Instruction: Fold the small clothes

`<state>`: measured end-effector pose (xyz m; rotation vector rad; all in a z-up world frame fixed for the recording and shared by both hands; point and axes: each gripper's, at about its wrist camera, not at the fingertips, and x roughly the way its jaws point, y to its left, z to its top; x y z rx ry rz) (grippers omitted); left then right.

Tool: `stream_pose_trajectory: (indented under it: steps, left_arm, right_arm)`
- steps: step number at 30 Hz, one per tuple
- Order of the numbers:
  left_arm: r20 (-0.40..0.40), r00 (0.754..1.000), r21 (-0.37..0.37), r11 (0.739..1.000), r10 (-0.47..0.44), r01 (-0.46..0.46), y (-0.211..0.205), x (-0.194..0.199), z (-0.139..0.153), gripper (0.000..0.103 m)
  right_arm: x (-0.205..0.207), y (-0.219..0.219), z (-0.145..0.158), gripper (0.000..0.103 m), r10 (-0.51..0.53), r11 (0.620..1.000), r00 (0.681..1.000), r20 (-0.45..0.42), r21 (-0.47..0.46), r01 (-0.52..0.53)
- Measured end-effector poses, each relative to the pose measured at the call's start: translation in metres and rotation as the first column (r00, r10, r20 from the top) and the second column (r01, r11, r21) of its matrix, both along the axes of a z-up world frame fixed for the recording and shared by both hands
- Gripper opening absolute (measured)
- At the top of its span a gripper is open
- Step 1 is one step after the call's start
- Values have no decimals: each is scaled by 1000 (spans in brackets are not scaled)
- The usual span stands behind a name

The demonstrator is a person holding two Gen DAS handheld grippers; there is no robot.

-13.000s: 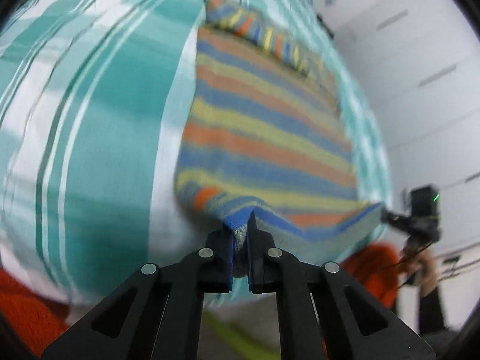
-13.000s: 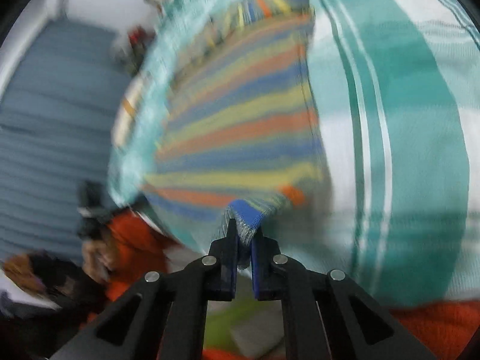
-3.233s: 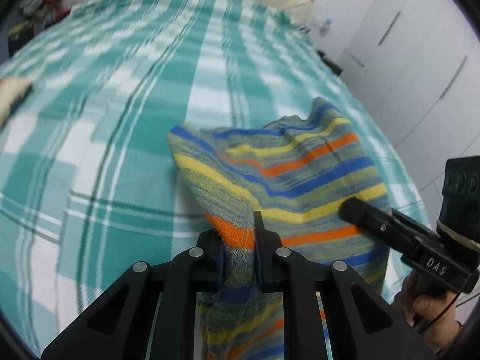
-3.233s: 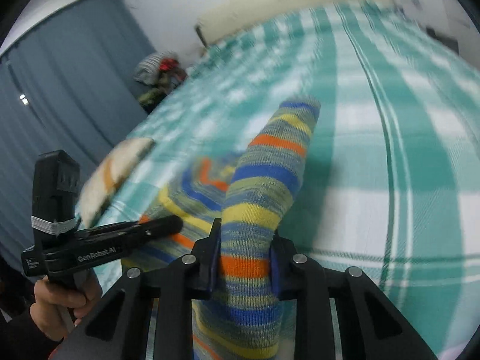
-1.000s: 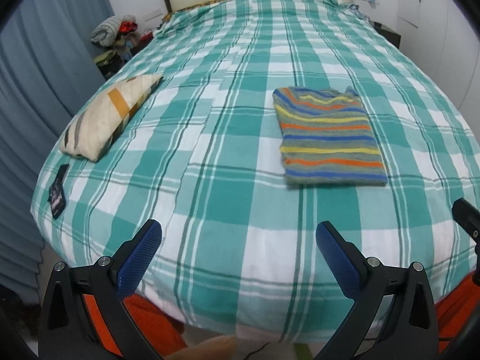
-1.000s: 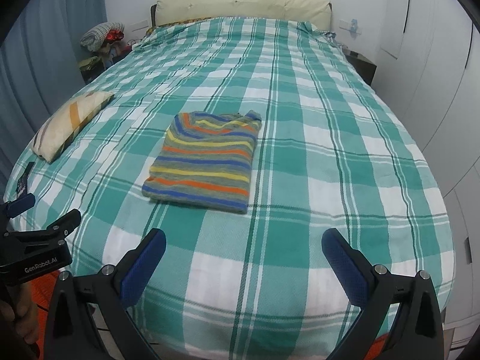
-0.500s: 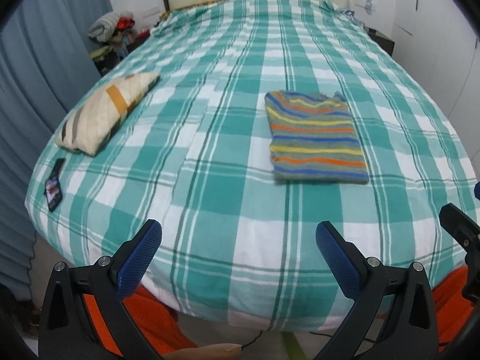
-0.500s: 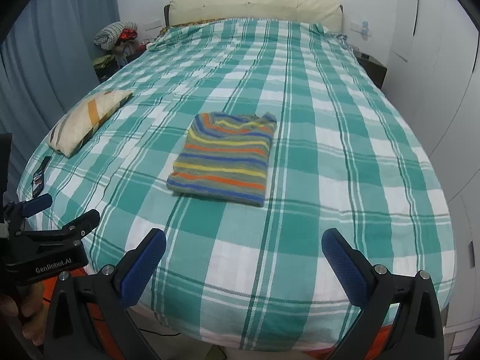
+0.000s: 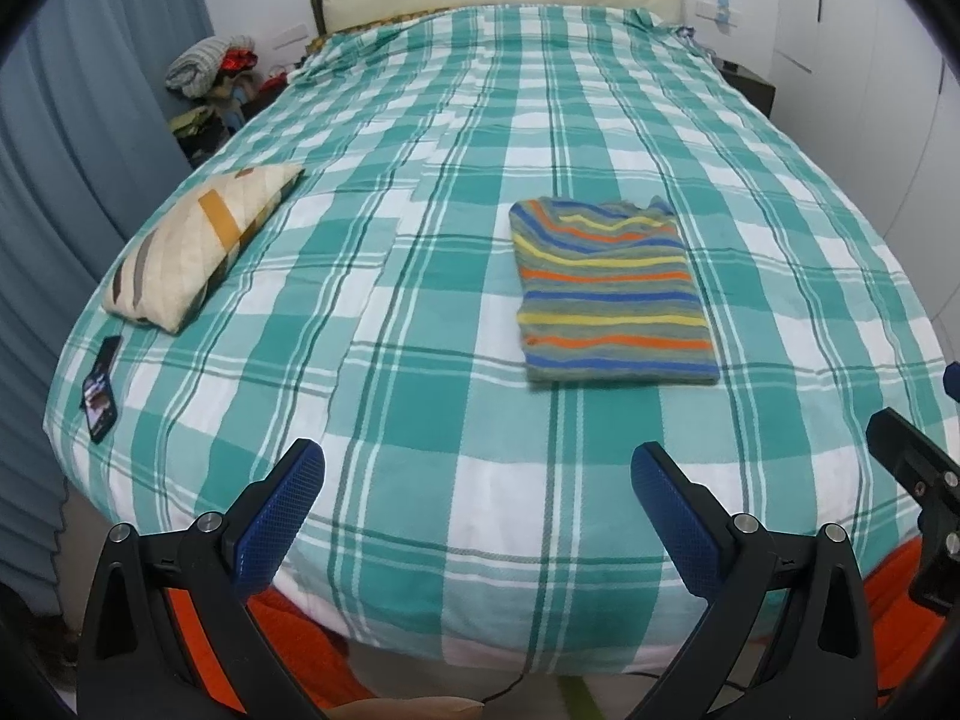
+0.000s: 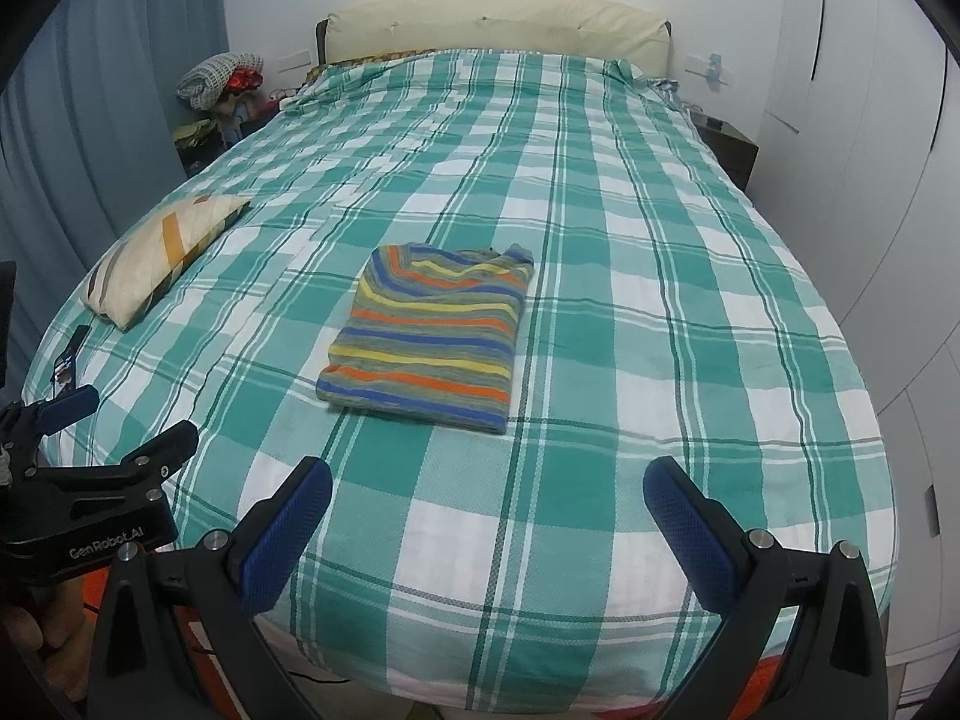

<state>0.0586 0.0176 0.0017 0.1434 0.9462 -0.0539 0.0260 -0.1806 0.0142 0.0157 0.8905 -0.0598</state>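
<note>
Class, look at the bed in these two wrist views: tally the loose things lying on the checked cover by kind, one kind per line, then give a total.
Folded striped sweater: 1
Cream cushion: 1
Small dark phone-like item near the bed's left edge: 1
Total: 3
The left gripper and right gripper are open and held off the bed cover, so they are not counted.
</note>
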Motion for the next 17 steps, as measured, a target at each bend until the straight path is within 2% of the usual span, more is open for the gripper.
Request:
stream_pose_trajectory:
  steps: [10, 15, 17]
  left_arm:
    - [0, 1000, -3, 1000, -1, 1, -1, 0, 0, 102]
    - [18, 999, -53, 998, -31, 32, -2, -3, 4, 102]
    - [28, 999, -50, 998, -40, 41, -4, -5, 7, 102]
  right_arm:
    - [-1, 2, 0, 102, 7, 1000, 1000, 2, -4, -7]
    - [-2, 3, 0, 102, 1, 1000, 1000, 4, -5, -1]
    - [-2, 2, 0, 102, -2, 1000, 1000, 5, -3, 2]
